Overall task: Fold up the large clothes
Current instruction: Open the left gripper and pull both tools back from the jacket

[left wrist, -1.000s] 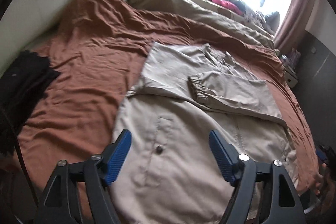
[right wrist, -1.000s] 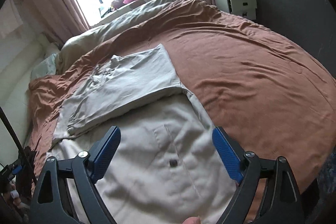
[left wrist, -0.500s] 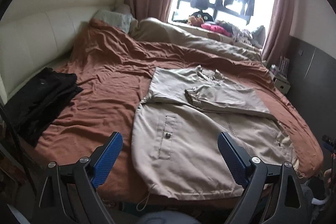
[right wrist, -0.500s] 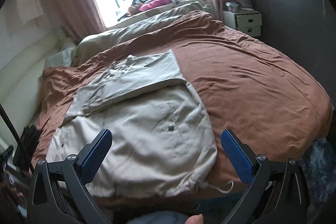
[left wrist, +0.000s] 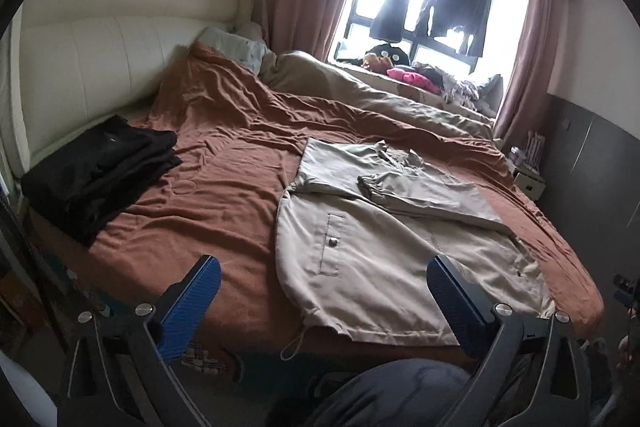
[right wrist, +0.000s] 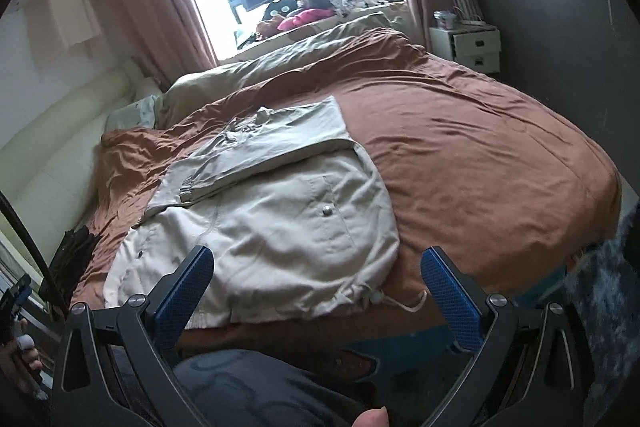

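A large beige jacket (left wrist: pixel 384 251) lies flat on the rust-brown bedspread (left wrist: pixel 216 195), its sleeves folded across the chest and its hem with a drawstring at the bed's near edge. It also shows in the right wrist view (right wrist: pixel 280 211). My left gripper (left wrist: pixel 324 303) is open and empty, held off the bed's near edge, short of the hem. My right gripper (right wrist: pixel 316 291) is open and empty, also back from the hem.
A pile of folded black clothes (left wrist: pixel 100 171) lies at the bed's left side by the cream headboard (left wrist: pixel 100 67). A beige duvet (left wrist: pixel 380 99) lies at the far side under the window. A white nightstand (right wrist: pixel 468 47) stands at the right. The person's knee (right wrist: pixel 248 387) is below.
Both grippers have pulled back and up from over the jacket to beyond the bed's near edge. The jacket has not moved. Both stay open.
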### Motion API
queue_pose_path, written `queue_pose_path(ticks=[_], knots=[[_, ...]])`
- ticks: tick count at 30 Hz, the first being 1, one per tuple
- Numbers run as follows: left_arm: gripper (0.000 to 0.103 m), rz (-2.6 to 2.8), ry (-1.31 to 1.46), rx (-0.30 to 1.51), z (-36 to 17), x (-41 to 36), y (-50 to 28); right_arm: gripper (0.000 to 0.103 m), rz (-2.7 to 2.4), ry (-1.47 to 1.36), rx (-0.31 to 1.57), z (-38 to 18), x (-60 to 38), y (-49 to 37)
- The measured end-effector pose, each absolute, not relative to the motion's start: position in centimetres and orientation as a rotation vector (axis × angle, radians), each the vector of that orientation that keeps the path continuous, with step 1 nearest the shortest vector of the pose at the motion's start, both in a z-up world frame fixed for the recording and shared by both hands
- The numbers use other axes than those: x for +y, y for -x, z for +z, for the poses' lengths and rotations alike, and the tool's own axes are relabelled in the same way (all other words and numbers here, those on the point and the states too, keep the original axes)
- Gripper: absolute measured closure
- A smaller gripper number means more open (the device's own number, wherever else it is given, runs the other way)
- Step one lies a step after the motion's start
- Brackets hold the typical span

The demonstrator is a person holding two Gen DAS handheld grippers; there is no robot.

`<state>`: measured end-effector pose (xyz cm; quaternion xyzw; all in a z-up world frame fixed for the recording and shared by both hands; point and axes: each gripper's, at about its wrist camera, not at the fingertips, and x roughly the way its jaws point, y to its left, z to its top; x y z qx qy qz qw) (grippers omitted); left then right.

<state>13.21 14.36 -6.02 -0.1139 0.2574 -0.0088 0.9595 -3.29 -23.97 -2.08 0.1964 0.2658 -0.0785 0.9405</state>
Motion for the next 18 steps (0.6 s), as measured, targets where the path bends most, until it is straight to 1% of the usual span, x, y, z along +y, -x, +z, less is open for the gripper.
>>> queue_pose_path(ticks=[5, 7, 10, 15, 18], knots=[[0.0, -0.044, 0.25, 0.546, -7.2, 15.4, -12.5, 0.0, -0.145, -0.415, 0.529, -2.1, -24.3, 4.1], [0.0, -0.054, 0.277, 0.564, -7.8, 15.8, -12.4, 0.0, -0.152, -0.405, 0.537, -2.8, -24.5, 4.1], [0.0, -0.053, 0.341, 0.638, -9.4, 16.5, -12.7, 0.0, -0.148, -0.414, 0.557, -4.3, -25.0, 4.2], [0.001, -0.079, 0.384, 0.695, -10.9, 17.1, -13.6, 0.0, -0.12, -0.468, 0.585, -6.1, -26.2, 4.3], [0.003, -0.103, 0.435, 0.697, -11.7, 17.8, -14.5, 0.0, -0.122, -0.475, 0.614, -6.8, -26.8, 3.5]])
